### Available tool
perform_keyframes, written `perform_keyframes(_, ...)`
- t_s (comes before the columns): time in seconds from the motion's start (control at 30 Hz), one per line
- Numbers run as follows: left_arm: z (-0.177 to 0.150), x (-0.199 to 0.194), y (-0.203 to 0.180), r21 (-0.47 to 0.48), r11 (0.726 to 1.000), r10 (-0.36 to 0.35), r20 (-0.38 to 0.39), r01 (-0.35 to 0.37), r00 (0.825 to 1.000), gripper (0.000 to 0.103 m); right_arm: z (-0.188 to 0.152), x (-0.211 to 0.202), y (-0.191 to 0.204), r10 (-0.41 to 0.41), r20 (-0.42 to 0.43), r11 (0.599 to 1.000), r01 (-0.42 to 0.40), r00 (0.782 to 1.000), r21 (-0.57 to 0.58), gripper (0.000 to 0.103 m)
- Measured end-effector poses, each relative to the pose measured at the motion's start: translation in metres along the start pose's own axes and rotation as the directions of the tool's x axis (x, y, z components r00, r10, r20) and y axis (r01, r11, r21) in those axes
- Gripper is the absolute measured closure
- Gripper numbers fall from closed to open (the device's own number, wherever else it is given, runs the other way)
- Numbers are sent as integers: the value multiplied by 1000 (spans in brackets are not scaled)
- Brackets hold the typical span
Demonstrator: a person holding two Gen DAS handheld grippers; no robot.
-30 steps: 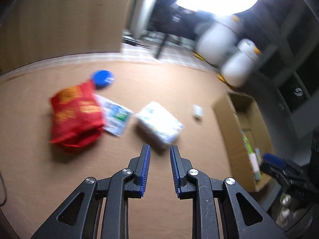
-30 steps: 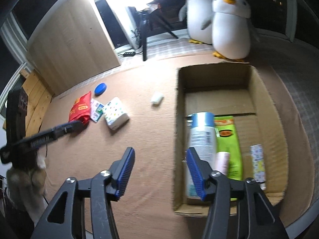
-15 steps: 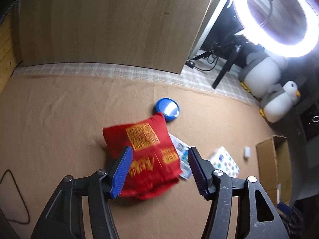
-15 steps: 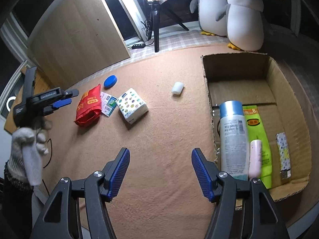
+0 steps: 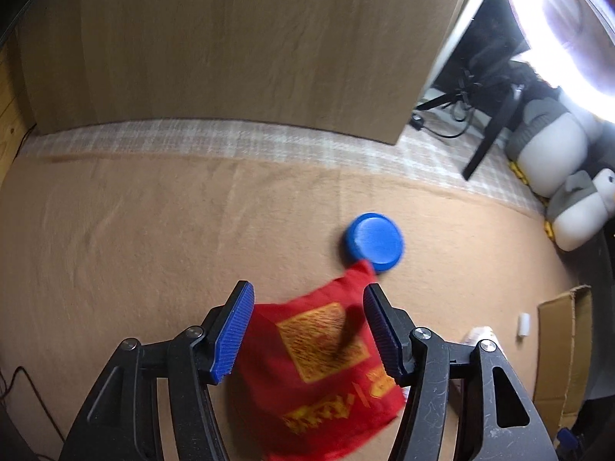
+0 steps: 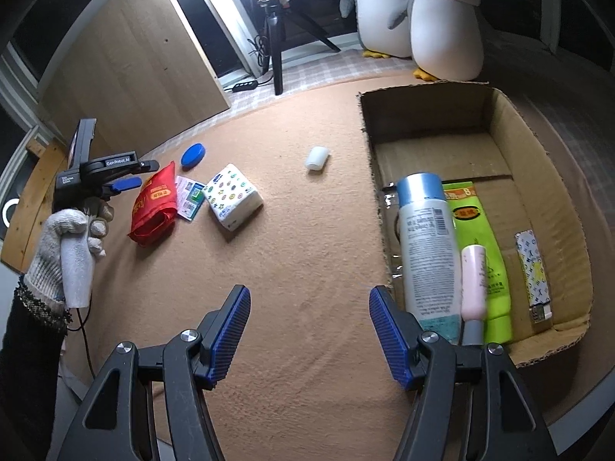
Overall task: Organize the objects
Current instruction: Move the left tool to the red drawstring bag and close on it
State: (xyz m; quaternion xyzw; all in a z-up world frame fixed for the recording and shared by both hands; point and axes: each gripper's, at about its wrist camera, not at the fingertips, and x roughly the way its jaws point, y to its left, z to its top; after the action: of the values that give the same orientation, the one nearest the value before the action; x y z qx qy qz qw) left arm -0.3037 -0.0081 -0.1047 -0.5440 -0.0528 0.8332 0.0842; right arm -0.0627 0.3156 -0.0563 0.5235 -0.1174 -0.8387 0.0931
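Four items already lie in our box (image 6: 546, 176); five wait on the mat. Our left claw (image 5: 307, 330) spreads wide around the red bag (image 5: 326, 376); our right claw (image 6: 309, 332) gapes empty.

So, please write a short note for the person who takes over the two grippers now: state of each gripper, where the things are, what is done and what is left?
Left gripper: open, jaws on either side of the red bag, not closed on it yet.
Right gripper: open, holding nothing, over the brown mat beside the cardboard box.
Done: in the box lie the spray bottle, green pouch, pink tube and patterned stick.
Left on the mat: red bag, blue lid, flat packet, tissue pack, white capsule.
Likely next: close on the red bag and carry it to the box.
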Motion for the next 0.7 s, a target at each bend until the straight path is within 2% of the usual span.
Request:
perform_keyframes(0.2,-15,7,8,3,1000,-19,0,19,1000,52,3,2,1,-4,-2,1000,4,1000,-4,43)
perform_keyframes(0.5,-63,-1,12,-28,997,-71,-7,71,997,53,9,9,20,30,-10,998,-31,999,-50,42)
perform_keyframes(0.7,-107,-13,-5,-8,996,-91,-5,91,996,54,8,18,29,61,-27,996,-62,998,-69,42)
